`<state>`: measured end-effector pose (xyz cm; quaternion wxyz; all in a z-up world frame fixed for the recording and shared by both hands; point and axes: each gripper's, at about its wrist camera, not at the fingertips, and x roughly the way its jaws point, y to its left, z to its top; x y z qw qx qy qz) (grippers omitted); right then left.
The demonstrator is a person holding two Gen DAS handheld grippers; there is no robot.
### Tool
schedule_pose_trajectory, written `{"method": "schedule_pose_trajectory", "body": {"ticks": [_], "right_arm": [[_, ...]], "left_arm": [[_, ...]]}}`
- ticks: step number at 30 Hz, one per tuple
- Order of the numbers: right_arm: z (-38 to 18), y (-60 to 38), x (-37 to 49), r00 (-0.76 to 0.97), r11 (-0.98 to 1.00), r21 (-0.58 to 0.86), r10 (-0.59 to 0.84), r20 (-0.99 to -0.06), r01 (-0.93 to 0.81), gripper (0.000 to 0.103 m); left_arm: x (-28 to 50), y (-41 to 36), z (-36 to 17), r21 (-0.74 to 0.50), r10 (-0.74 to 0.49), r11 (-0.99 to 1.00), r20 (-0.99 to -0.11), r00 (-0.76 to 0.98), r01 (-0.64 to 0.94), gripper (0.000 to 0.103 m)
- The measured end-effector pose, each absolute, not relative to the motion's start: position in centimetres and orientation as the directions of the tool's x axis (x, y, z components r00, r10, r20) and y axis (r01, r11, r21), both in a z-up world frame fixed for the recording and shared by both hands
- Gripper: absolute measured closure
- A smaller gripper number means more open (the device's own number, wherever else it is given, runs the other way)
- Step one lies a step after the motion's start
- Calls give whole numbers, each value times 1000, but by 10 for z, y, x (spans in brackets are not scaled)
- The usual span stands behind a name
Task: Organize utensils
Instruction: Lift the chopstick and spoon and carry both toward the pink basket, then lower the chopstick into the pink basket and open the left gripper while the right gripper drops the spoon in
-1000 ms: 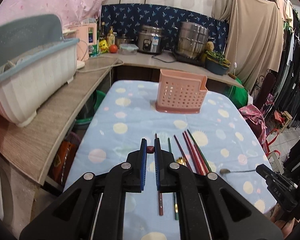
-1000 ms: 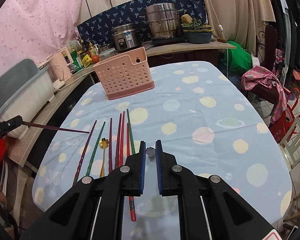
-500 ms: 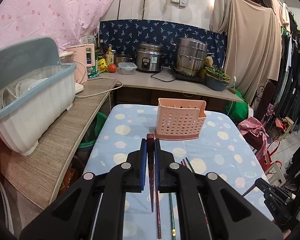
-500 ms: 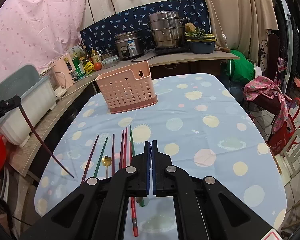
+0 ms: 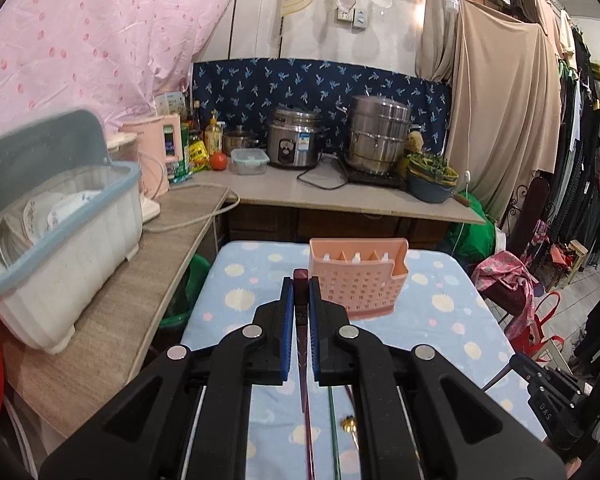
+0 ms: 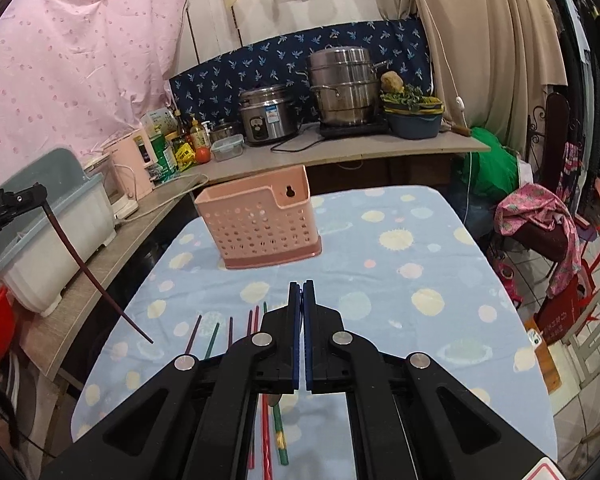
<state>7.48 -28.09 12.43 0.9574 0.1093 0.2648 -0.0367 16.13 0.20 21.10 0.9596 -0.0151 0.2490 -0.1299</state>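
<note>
My left gripper (image 5: pixel 300 304) is shut on a dark maroon chopstick (image 5: pixel 301 332) that hangs tip-down above the table. In the right wrist view the same chopstick (image 6: pixel 88 276) slants down from the left gripper (image 6: pixel 40 192) at the far left. A pink perforated utensil holder (image 5: pixel 358 284) stands upright at the table's far middle, also in the right wrist view (image 6: pixel 256 220). My right gripper (image 6: pixel 301 308) is shut on the thin handle of a spoon whose bowl (image 6: pixel 275 399) shows below the fingers. Several red, green and maroon chopsticks (image 6: pixel 252 328) lie on the cloth beneath it.
The table has a blue dotted cloth (image 6: pixel 400 280). A wooden counter (image 5: pixel 140 280) with a white dish bin (image 5: pixel 60 232) runs along the left. Pots (image 5: pixel 376 136) and bottles stand on the back counter. A chair with pink cloth (image 6: pixel 540 220) is to the right.
My left gripper rose and tilted up with the chopstick, which swung from level to hanging tip-down. My right gripper closed on the spoon handle and lifted away from the table.
</note>
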Motion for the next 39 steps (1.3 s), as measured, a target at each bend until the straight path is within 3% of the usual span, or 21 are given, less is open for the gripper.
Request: {"method": "schedule_pose_trajectory", "body": {"ticks": [11, 21, 39], "right_arm": [[186, -301, 180, 914, 978, 175, -31, -405, 110, 101], [195, -311, 266, 914, 980, 156, -54, -402, 126, 101], [139, -314, 328, 869, 981, 141, -48, -493, 135, 101]], "left_arm": [[224, -36, 281, -78, -258, 966, -332, 907, 246, 96], [293, -67, 292, -79, -250, 968, -281, 927, 237, 96], [362, -88, 228, -72, -242, 970, -388, 889, 232, 96]]}}
